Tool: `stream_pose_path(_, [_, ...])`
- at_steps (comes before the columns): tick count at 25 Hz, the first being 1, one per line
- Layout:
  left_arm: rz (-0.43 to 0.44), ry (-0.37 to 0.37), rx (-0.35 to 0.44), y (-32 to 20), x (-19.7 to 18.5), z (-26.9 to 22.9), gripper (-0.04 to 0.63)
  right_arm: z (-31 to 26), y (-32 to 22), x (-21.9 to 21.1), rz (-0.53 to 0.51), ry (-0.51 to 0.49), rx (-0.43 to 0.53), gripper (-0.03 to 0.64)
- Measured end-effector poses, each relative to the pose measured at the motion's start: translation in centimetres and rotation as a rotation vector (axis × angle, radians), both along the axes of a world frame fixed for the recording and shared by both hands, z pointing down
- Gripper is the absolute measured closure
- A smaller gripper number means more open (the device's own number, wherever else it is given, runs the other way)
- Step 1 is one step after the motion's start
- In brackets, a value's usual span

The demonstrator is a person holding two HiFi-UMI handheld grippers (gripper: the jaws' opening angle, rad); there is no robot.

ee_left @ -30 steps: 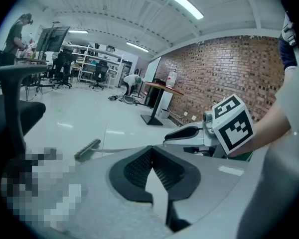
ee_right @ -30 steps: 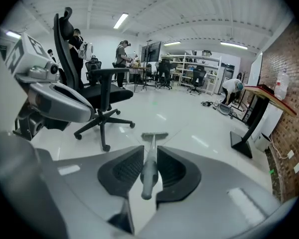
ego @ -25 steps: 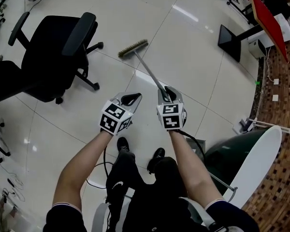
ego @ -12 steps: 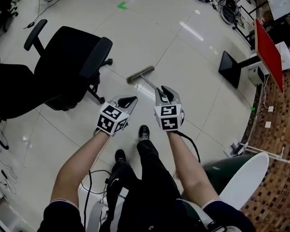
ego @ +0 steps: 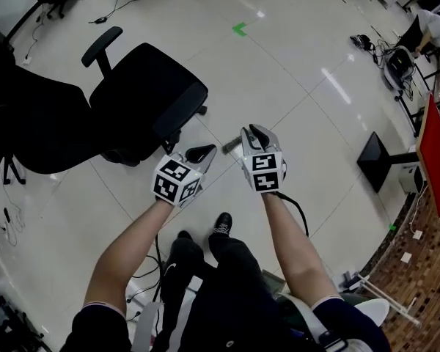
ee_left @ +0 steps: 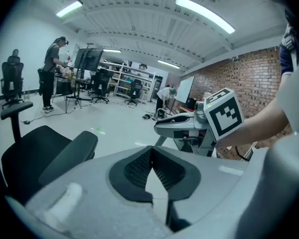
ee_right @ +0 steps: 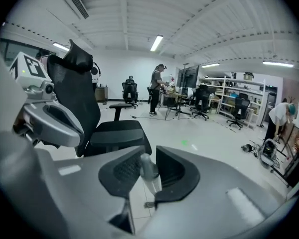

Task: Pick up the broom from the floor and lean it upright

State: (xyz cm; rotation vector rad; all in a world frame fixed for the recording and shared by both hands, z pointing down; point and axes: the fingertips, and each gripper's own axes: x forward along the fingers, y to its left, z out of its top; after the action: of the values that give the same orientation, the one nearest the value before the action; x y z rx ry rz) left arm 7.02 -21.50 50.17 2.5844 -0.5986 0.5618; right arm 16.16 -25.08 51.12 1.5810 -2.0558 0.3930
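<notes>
My right gripper (ego: 254,133) is shut on the broom's pale handle (ee_right: 150,176), which stands between its dark pads. The handle runs steeply down to the floor. The broom's brush head (ego: 231,146) peeps out just left of the jaws in the head view and shows small far below (ee_right: 148,203) in the right gripper view. My left gripper (ego: 204,151) hovers beside it at about the same height. Its pads meet at the tips (ee_left: 150,151) with nothing between them. The right gripper (ee_left: 182,127) also shows in the left gripper view.
A black office chair (ego: 143,97) stands close on the left, ahead of both grippers. More dark chairs (ego: 22,130) sit further left. A red panel on a black stand (ego: 434,152) is at the right. The person's shoes (ego: 220,222) are below the grippers. People work in the background (ee_right: 157,91).
Both grippers have risen and swung toward the chair. The broom, which lay stretched out on the floor, now hangs steeply under the right gripper, with only its head showing.
</notes>
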Motion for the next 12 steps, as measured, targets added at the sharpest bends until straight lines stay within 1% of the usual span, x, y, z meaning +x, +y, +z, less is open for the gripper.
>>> stream_pose_path(4, [-0.093,0.018,0.005,-2.9,-2.6,-1.0,0.595,-0.1,-3.5,-2.1,-0.086,0.003,-0.012,0.543])
stream_pose_path(7, [-0.136,0.037,0.006,-5.1,-4.6,-1.5,0.595,-0.1,-6.1,-4.2,-0.142,0.017,-0.033,0.543])
stream_pose_path(12, [-0.190,0.061,-0.004,-8.7,-7.2,-2.0,0.595,0.8,-9.4,-8.0,-0.227,0.032,-0.093,0.545])
